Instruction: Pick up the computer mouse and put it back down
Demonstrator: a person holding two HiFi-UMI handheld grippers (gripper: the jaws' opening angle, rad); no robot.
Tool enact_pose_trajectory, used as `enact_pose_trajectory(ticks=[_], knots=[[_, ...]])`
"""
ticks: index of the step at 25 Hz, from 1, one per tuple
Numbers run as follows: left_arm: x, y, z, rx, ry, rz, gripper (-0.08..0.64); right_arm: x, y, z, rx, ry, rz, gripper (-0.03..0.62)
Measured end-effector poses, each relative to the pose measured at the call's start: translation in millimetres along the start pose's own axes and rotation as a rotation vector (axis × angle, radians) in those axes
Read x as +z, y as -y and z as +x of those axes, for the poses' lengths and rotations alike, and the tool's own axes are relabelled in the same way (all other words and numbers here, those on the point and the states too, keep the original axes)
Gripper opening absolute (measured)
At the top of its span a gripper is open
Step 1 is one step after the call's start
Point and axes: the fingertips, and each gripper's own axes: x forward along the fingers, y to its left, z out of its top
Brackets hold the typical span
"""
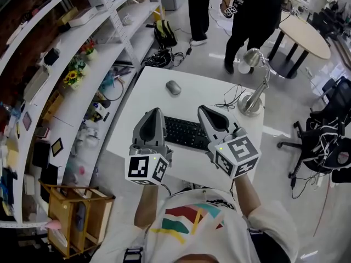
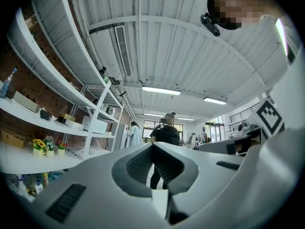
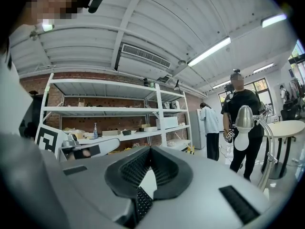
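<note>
The grey computer mouse (image 1: 173,87) lies on the white table (image 1: 145,86), near its far edge and left of centre. Both grippers are held above the table's near half, well short of the mouse. My left gripper (image 1: 155,112) is shut with nothing in it, its jaws meeting tip to tip in the left gripper view (image 2: 153,145). My right gripper (image 1: 202,109) hangs over the black keyboard (image 1: 185,132); it is shut and empty too (image 3: 150,149). Neither gripper view shows the mouse. Both grippers point about level into the room.
A silver desk lamp (image 1: 253,97) with a black cable stands at the table's far right corner. White shelving (image 1: 82,53) runs along the left. Two people (image 1: 249,15) stand beyond the table, near a round table (image 1: 310,34). An office chair (image 1: 329,130) is at right.
</note>
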Motion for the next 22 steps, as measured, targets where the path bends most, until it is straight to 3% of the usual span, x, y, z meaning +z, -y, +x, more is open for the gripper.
enact_pose_trajectory(ticks=[22], knots=[[2, -5, 16, -0.029, -0.008, 0.002, 0.044, 0, 1, 8, -0.01, -0.012, -0.033, 0.012]])
